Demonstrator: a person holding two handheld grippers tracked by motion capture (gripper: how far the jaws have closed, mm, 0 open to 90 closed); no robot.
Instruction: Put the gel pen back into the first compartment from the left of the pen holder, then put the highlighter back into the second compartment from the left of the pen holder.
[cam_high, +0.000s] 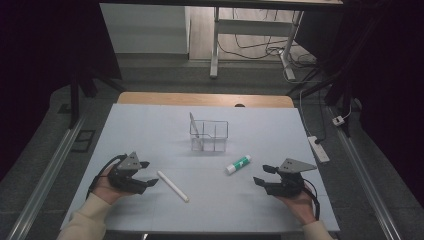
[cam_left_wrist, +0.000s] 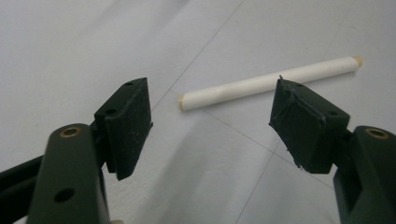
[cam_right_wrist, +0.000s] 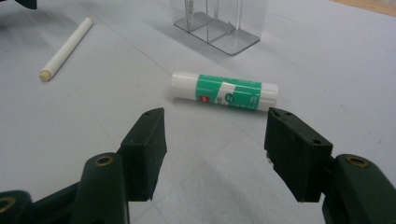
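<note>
On the pale grey matte table sheet (cam_high: 150, 125), the left gripper (cam_high: 146, 173) sits low at the near left, its black jaws spread wide and holding nothing, the flat rubbery pads (cam_left_wrist: 128, 123) facing a slim white cylindrical stick (cam_high: 173, 186) that lies just beyond them, smooth and chalky with a yellowish end. Over on the right, the right gripper (cam_high: 263, 174) is just as wide open and empty, blocky black fingers (cam_right_wrist: 147, 149) aimed at a glossy white glue stick with a green label (cam_high: 238, 164), which lies on its side a little ahead of them, apart from the jaws. Farther back at centre stands a clear plastic divided organiser box (cam_high: 212, 136), with a thin pale stick (cam_high: 194, 129) leaning in its left compartment.
</note>
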